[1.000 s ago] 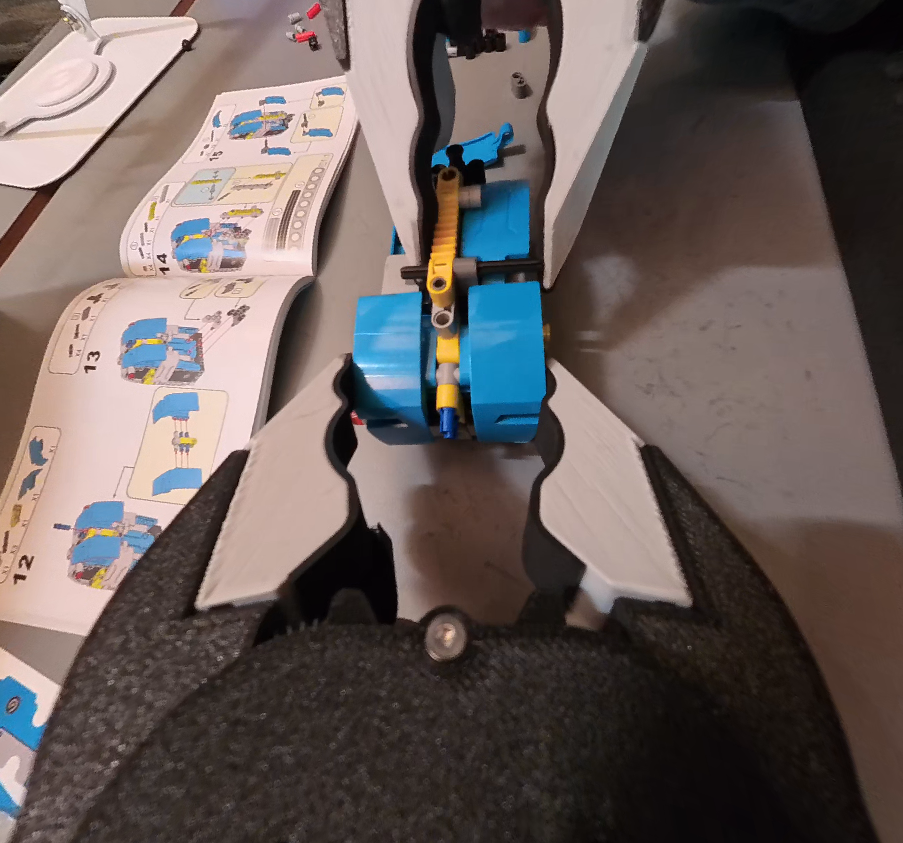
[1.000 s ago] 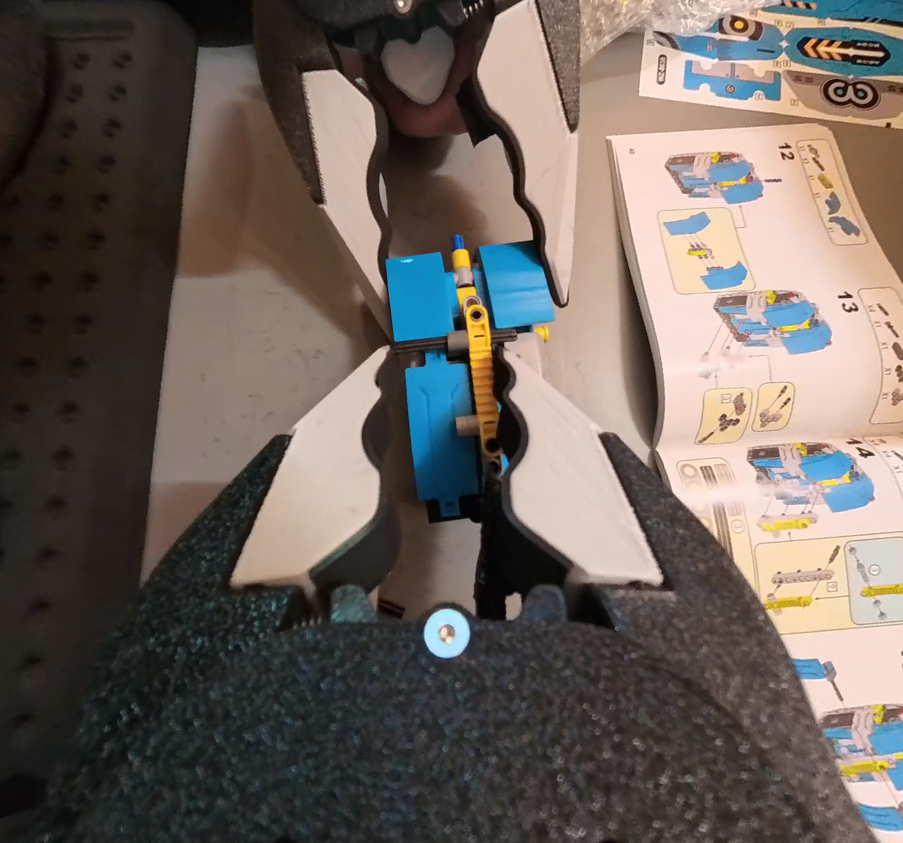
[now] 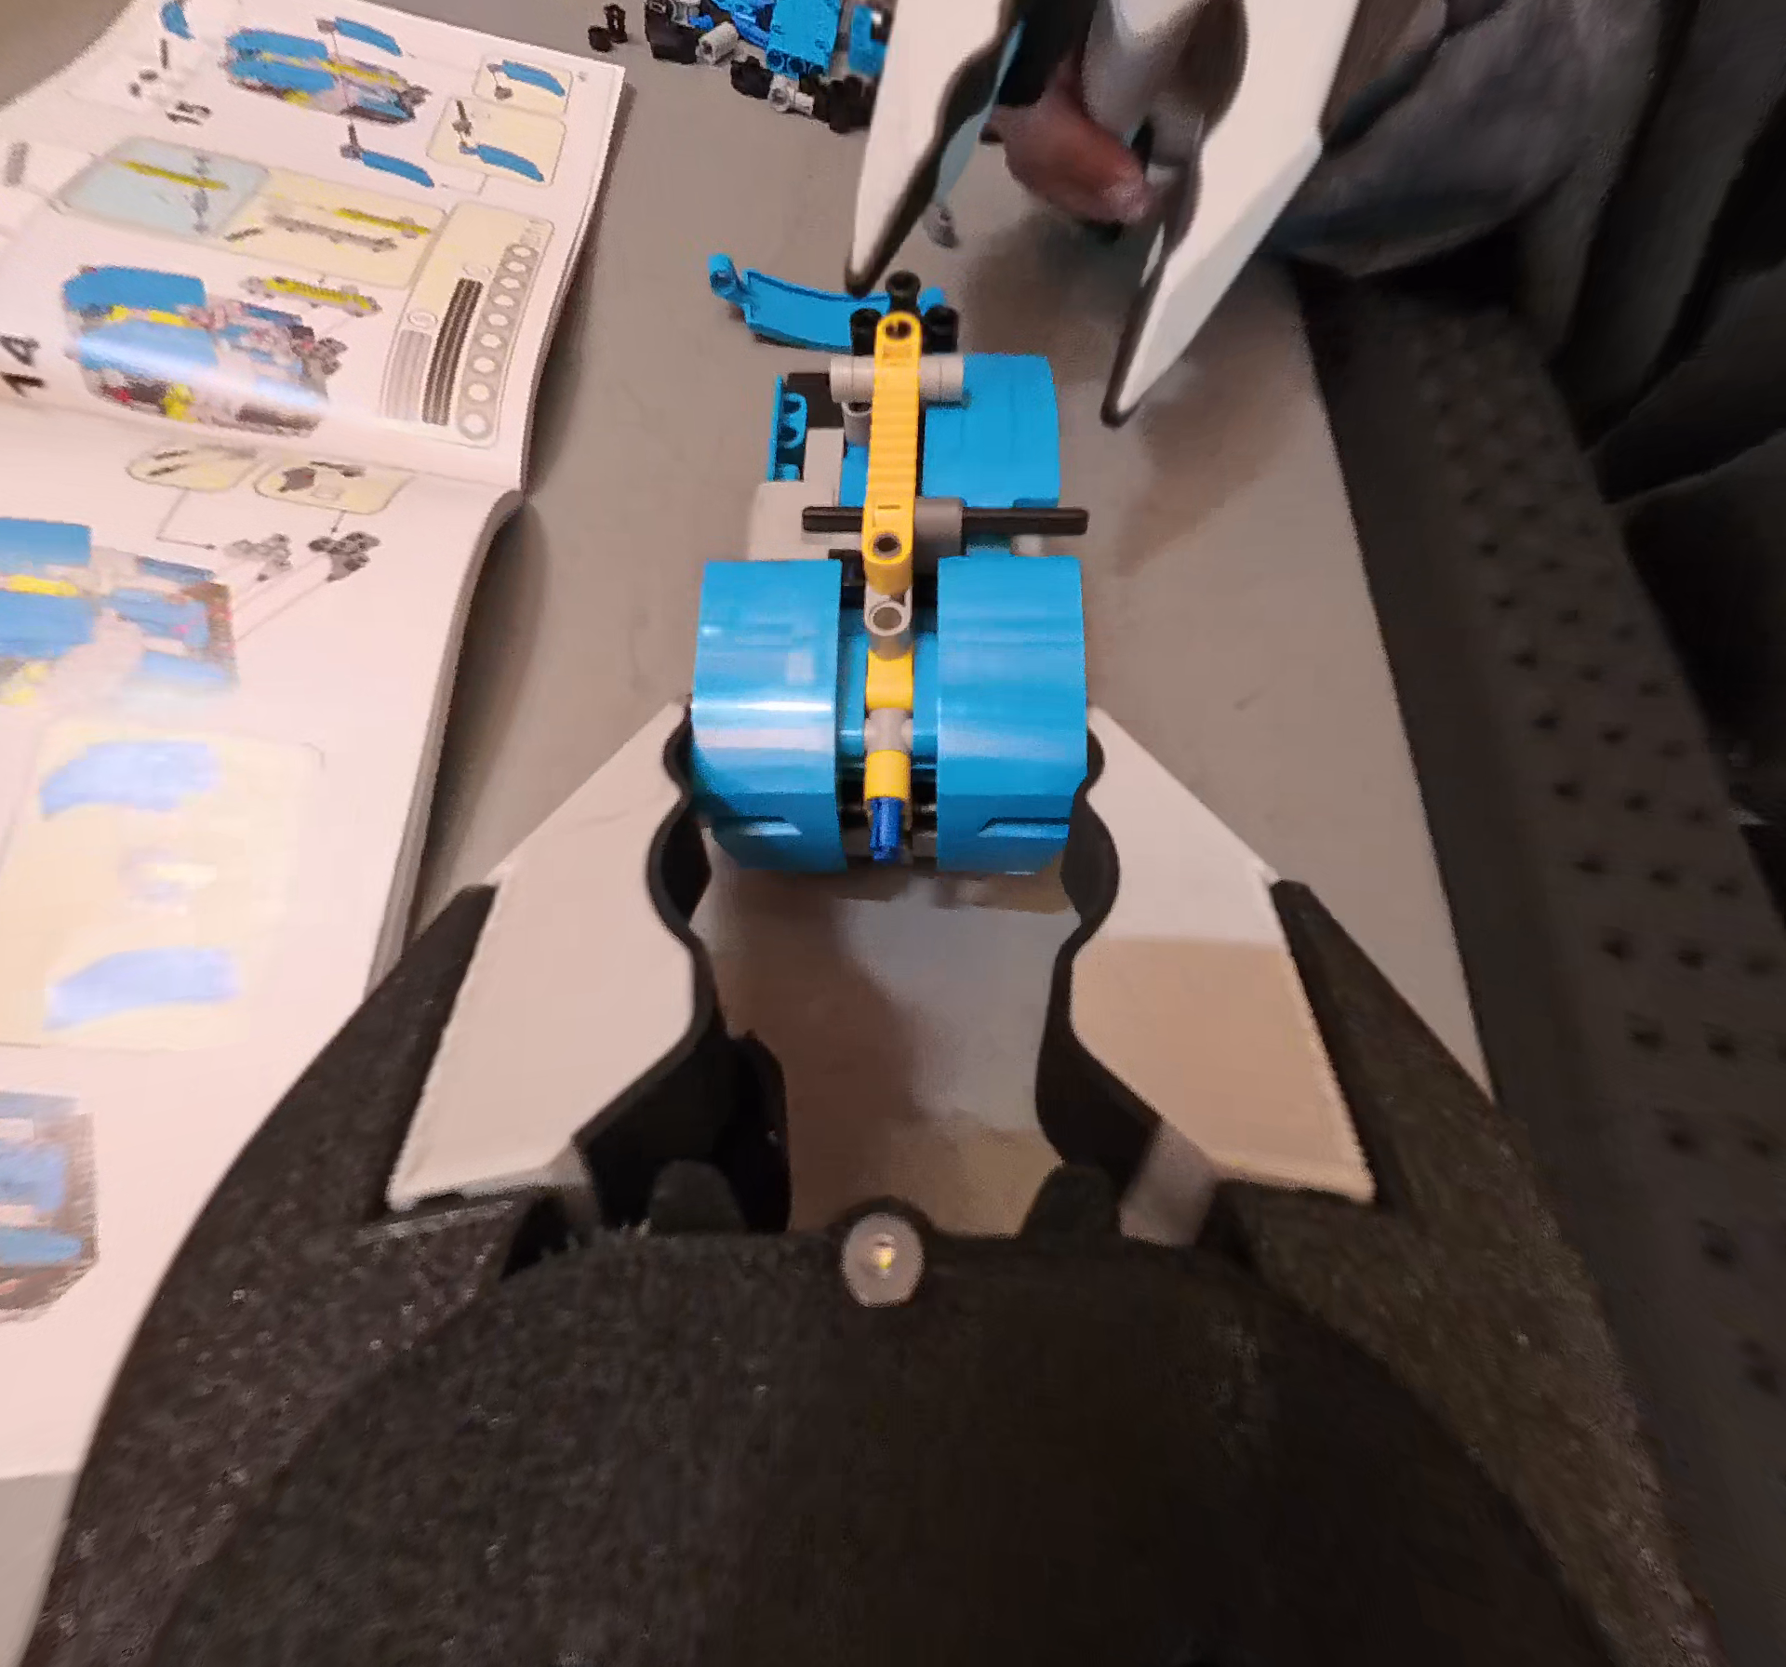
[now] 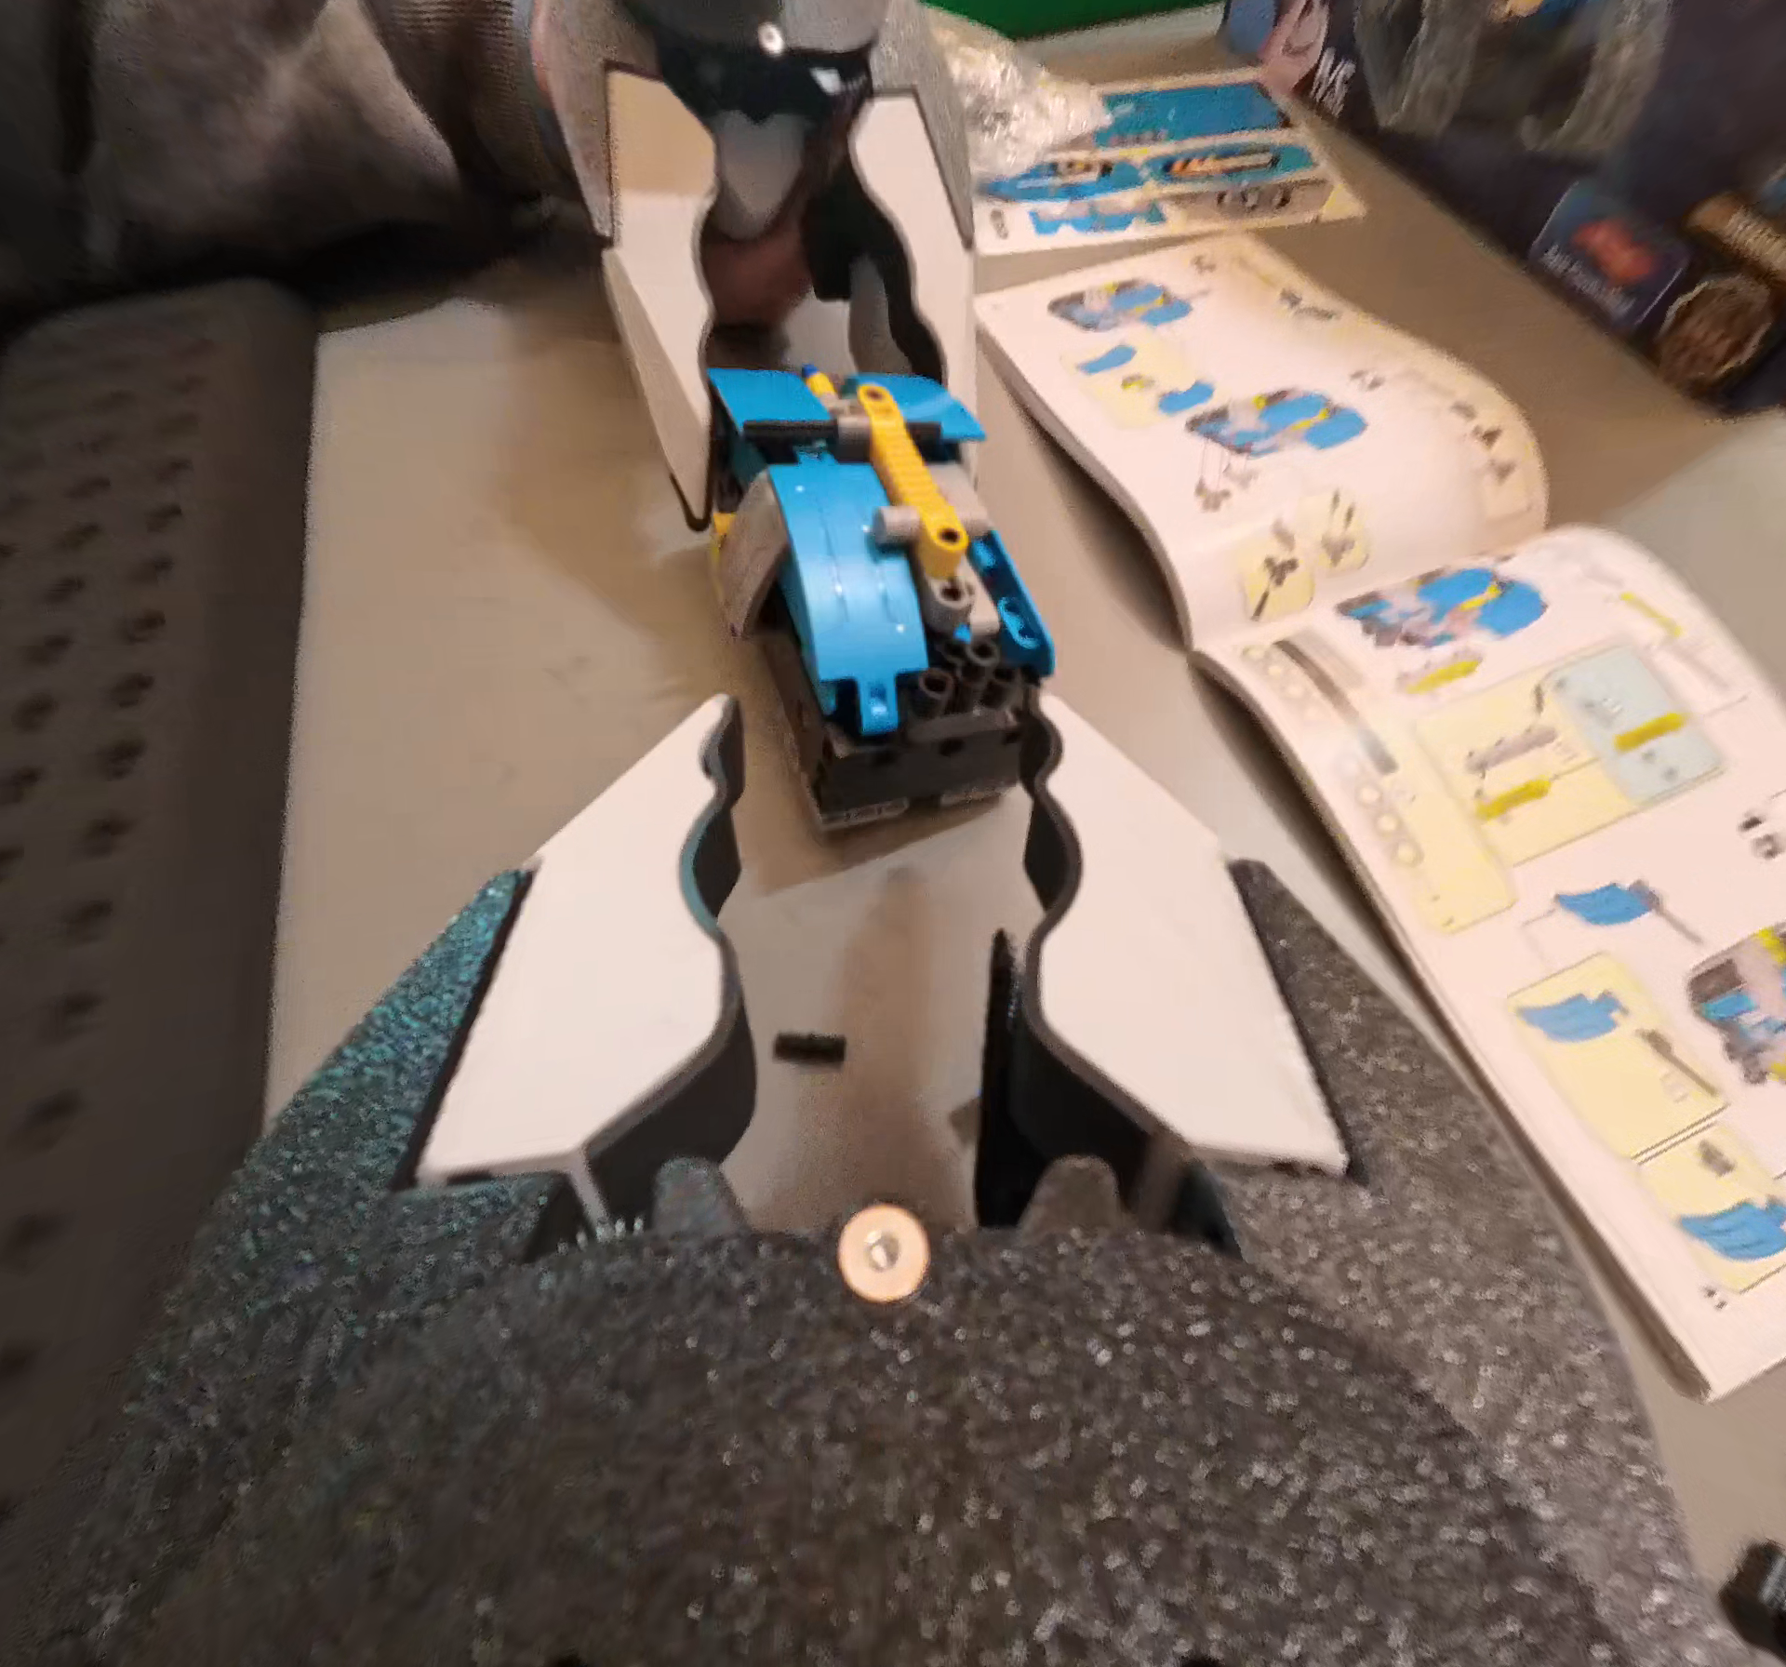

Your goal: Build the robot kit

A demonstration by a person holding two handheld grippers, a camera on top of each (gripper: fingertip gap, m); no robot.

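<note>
Moved: right tongs (image 4: pixel 884 731) off the blue brick model (image 3: pixel 894 654), now spread wide, empty, at its dark rear end. Left tongs (image 3: pixel 889 751) clamp its front on the bench (image 3: pixel 1247 654). Keep your hold level beside the instruction booklet (image 3: pixel 290 422)

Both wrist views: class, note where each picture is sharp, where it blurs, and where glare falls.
Left wrist view: the blue brick model is fairly sharp; the instruction booklet smears toward the left edge, with glare on its page; the right gripper is blurred. Right wrist view: soft throughout, the booklet and the boxes smeared.
</note>
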